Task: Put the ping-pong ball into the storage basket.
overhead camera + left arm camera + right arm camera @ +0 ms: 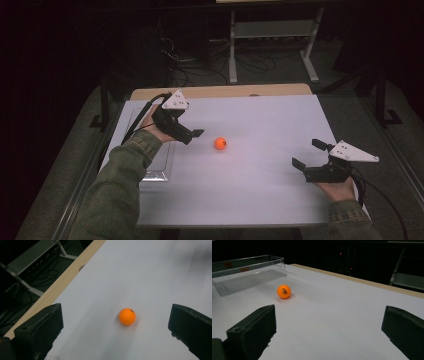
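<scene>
Left gripper (pixel 200 134): held above the table, jaws spread wide and empty, aimed at the orange ball (pixel 220 143), which lies just beyond the tips.
Left gripper view: the ball (pixel 127 316) sits ahead of the two black jaws, between their lines but nearer the right-hand one, not yet inside the gap.
Right gripper (pixel 308 154): jaws also apart and holding nothing, low over the near right part of the table, well away from the ball.
Ball: alone on the white table top (pixel 260 125), about the middle, a small dark print on it; seen from the right gripper view (pixel 284 291) it rests just in front of the clear tray (pixel 247 273).
Clear tray: at the table's left edge, under the left forearm (pixel 125 170) in the high view; it looks empty.
Step in hand: likely closing the left gripper on the ball.
Doing it well: centre the ball in the gap first, come down so both pads meet it at its widest part, then close slowly.
Risk: a one-sided touch would probably send it rolling.
</scene>
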Demonstrator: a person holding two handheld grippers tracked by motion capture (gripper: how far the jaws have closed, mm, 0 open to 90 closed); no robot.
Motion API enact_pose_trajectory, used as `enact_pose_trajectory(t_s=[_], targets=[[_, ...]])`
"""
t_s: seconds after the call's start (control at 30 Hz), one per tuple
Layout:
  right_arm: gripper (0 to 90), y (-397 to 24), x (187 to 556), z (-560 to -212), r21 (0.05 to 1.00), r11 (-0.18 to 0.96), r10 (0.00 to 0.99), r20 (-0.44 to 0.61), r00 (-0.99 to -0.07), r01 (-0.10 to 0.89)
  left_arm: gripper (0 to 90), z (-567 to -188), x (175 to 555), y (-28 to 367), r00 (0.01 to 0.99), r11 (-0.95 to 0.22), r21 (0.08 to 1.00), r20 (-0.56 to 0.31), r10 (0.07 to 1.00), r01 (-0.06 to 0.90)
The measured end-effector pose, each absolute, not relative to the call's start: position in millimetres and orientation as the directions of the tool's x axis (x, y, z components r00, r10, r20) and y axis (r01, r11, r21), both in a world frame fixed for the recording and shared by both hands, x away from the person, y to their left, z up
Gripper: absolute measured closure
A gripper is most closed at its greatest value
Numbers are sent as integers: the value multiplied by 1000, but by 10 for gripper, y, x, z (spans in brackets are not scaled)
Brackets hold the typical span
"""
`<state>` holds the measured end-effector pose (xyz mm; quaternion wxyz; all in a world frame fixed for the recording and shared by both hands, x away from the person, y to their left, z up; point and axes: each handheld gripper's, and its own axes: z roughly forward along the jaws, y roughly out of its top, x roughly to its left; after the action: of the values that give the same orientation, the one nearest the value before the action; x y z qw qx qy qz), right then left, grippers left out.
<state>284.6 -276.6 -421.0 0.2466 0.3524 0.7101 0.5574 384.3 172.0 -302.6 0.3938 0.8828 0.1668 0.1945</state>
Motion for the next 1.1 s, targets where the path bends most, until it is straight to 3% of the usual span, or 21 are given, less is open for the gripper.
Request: enact_pose_trajectory(t_s=[1.1], targets=[[0,-2773,2827,-4205,966,128,773,45,-633,226,0,-3233,3977,1443,899,-697,702,197,391,149]])
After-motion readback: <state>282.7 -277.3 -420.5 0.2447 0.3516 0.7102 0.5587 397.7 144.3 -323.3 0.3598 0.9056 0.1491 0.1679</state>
